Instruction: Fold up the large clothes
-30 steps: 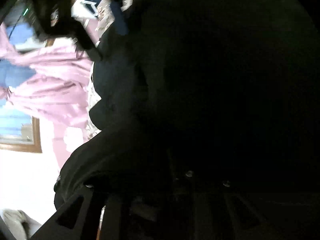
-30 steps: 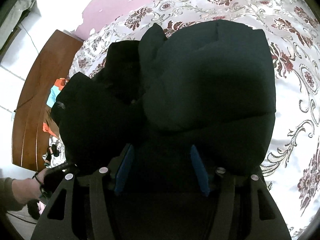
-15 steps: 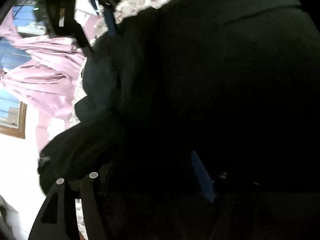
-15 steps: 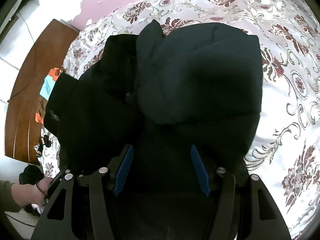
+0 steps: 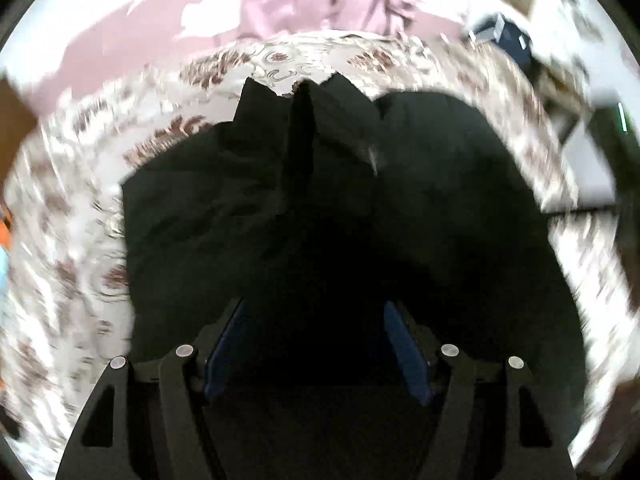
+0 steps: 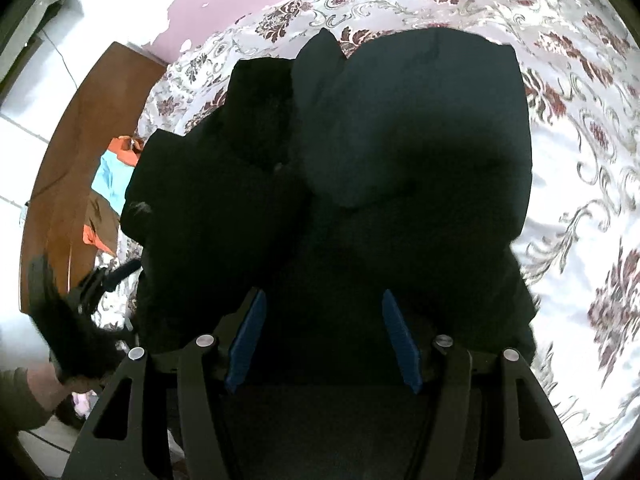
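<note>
A black jacket (image 6: 400, 160) is bunched on the flowered bed (image 6: 580, 140). The left hand-held gripper (image 5: 316, 344) is held spread above it, pinching nothing. The right hand-held gripper (image 6: 324, 340) is spread too, its blue pads (image 6: 394, 320) clear of the cloth.

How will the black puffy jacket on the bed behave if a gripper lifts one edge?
Likely floppy: the black puffy jacket lies in soft rounded folds on the floral bedspread, so the rest would probably drape and drag. Its puffed bulk suggests it is light for its size. Folds may spring back open.
</note>
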`<state>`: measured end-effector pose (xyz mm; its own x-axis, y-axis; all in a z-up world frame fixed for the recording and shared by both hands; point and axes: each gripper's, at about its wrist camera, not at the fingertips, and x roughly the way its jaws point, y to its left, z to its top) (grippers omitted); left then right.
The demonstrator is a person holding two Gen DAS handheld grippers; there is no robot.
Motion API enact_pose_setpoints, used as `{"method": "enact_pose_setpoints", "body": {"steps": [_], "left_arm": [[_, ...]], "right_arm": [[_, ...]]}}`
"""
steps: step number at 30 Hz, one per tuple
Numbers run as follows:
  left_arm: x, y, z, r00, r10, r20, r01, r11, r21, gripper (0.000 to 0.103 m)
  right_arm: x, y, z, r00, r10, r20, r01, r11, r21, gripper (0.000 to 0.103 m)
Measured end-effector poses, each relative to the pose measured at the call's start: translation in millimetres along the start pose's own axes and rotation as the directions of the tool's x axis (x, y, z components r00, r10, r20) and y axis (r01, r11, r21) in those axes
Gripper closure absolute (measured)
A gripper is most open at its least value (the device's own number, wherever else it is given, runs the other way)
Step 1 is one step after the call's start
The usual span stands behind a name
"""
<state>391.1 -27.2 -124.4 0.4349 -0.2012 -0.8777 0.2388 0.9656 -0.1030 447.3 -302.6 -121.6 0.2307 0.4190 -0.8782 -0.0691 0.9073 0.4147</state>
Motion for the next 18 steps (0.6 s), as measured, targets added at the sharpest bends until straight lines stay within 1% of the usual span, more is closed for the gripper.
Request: {"method": "enact_pose_setpoints", "body": {"steps": [1, 3, 4, 5, 6, 7, 8, 9, 10, 11, 12, 14, 15, 17, 18], "left_arm": [[3.4, 2.8, 5.4, 0.999, -0.033, -0.001, 0.033, 0.998, -0.050, 0.035], [8.9, -1.1, 8.2, 0.997, -0.073, 0.004, 0.073, 0.992, -0.102, 0.036], [25.2, -2.2, 39.6, 0.995, -0.094, 0.011, 0.095, 0.989, -0.111, 0.036], [28.8, -9.3, 47.2, 0.992, -0.122, 0.021, 0.123, 0.985, -0.122, 0.036], [32.8, -19.1, 55.6, 0.986, -0.165, 0.022, 0.167, 0.976, -0.137, 0.036], [38.1, -27.8, 64.6, 0.975, -0.220, 0.021, 0.220, 0.964, -0.148, 0.036], [43.4, -36.4, 76.5, 0.948, -0.318, 0.013, 0.316, 0.933, -0.171, 0.036], [46.6, -43.4, 81.2, 0.913, -0.408, 0.002, 0.401, 0.896, -0.191, 0.036], [45.8, -50.9, 83.3, 0.872, -0.489, 0.001, 0.479, 0.855, -0.198, 0.036], [45.0, -53.1, 87.3, 0.848, -0.529, 0.007, 0.520, 0.832, -0.193, 0.036], [38.8, -54.5, 86.6, 0.840, -0.542, 0.021, 0.536, 0.824, -0.185, 0.036], [28.3, -43.7, 80.1, 0.846, -0.531, 0.051, 0.529, 0.824, -0.205, 0.035], [24.2, -30.7, 73.8, 0.860, -0.507, 0.060, 0.506, 0.831, -0.232, 0.035], [19.0, 0.0, 58.4, 0.898, -0.434, 0.069, 0.434, 0.855, -0.285, 0.035], [18.0, 16.5, 48.0, 0.922, -0.384, 0.055, 0.381, 0.871, -0.309, 0.035]], "right_arm": [[1.6, -0.1, -3.8, 1.000, 0.003, 0.000, -0.003, 1.000, 0.009, 0.047], [3.8, 0.2, -8.0, 1.000, 0.007, 0.004, -0.007, 1.000, 0.018, 0.047], [4.7, 0.7, -10.1, 1.000, 0.006, 0.009, -0.006, 1.000, 0.018, 0.047], [5.2, 1.5, -11.2, 1.000, 0.000, 0.015, 0.000, 1.000, 0.014, 0.047], [5.3, 3.0, -13.0, 0.999, -0.019, 0.030, 0.019, 1.000, 0.000, 0.047], [5.9, 4.2, -14.8, 0.999, -0.032, 0.041, 0.033, 0.999, -0.018, 0.047], [6.4, 4.6, -16.0, 0.998, -0.044, 0.045, 0.045, 0.999, -0.028, 0.047], [7.3, 3.6, -17.4, 0.997, -0.057, 0.046, 0.058, 0.998, -0.032, 0.047], [8.6, 1.6, -19.2, 0.997, -0.067, 0.041, 0.069, 0.997, -0.030, 0.047], [9.5, -1.1, -21.5, 0.997, -0.074, 0.034, 0.075, 0.997, -0.025, 0.047], [9.4, -4.8, -25.2, 0.996, -0.081, 0.028, 0.082, 0.996, -0.017, 0.047], [5.0, -11.2, -31.1, 0.995, -0.092, 0.027, 0.093, 0.996, -0.006, 0.047], [1.2, -15.2, -33.7, 0.995, -0.095, 0.027, 0.095, 0.995, 0.003, 0.047], [-6.4, -24.4, -36.6, 0.996, -0.092, 0.022, 0.091, 0.995, 0.037, 0.047], [-12.1, -30.3, -37.3, 0.998, -0.054, 0.032, 0.051, 0.996, 0.073, 0.047]]}}
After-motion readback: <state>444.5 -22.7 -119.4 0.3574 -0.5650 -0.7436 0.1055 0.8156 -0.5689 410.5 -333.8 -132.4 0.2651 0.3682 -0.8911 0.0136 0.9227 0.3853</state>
